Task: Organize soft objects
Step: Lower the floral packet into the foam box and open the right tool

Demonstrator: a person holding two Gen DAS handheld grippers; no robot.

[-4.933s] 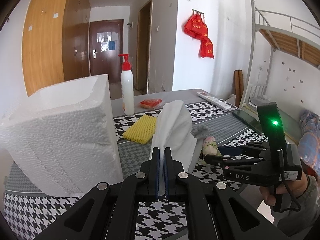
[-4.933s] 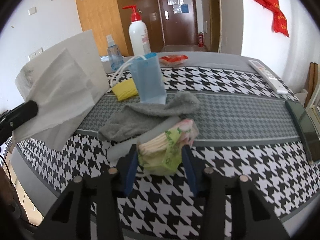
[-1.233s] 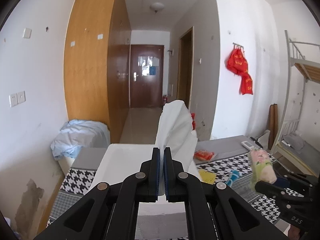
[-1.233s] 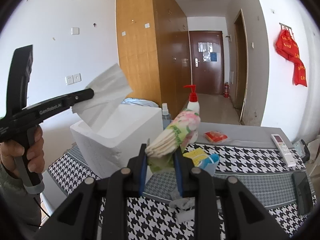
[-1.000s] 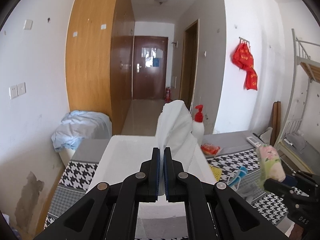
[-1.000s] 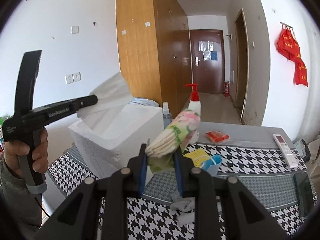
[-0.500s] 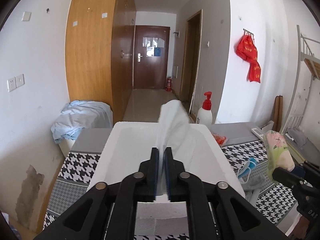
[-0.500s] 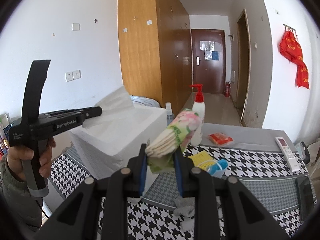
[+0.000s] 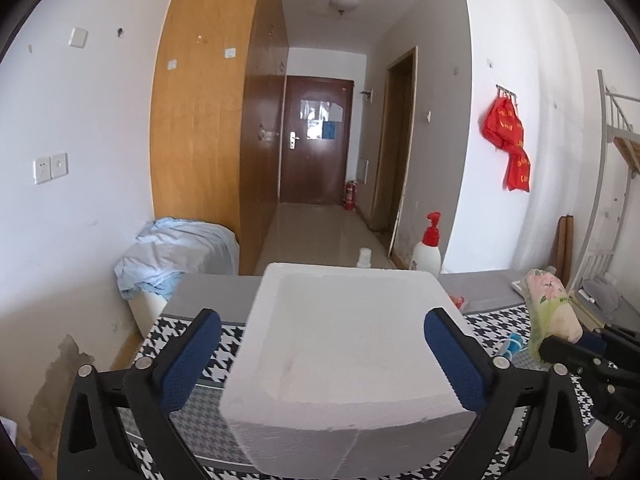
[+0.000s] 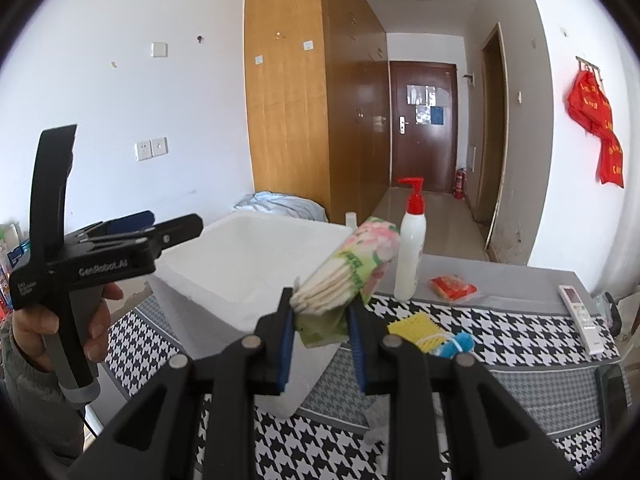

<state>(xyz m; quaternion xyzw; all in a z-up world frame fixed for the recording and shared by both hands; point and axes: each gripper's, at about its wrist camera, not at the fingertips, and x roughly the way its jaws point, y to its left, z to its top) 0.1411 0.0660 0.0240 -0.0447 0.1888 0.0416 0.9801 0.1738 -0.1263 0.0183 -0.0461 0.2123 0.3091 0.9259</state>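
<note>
The right gripper's (image 10: 320, 336) blue pads were clamped on the near end of a floral tissue pack (image 10: 348, 276), which tilted up and away over the near right corner of the white foam box (image 10: 240, 268). The pack looked light and squashy, its film probably slippery, so a mid-body pinch seemed safest. The left gripper (image 9: 320, 356), jaws just opened wide with nothing between them, hung over the box.
</note>
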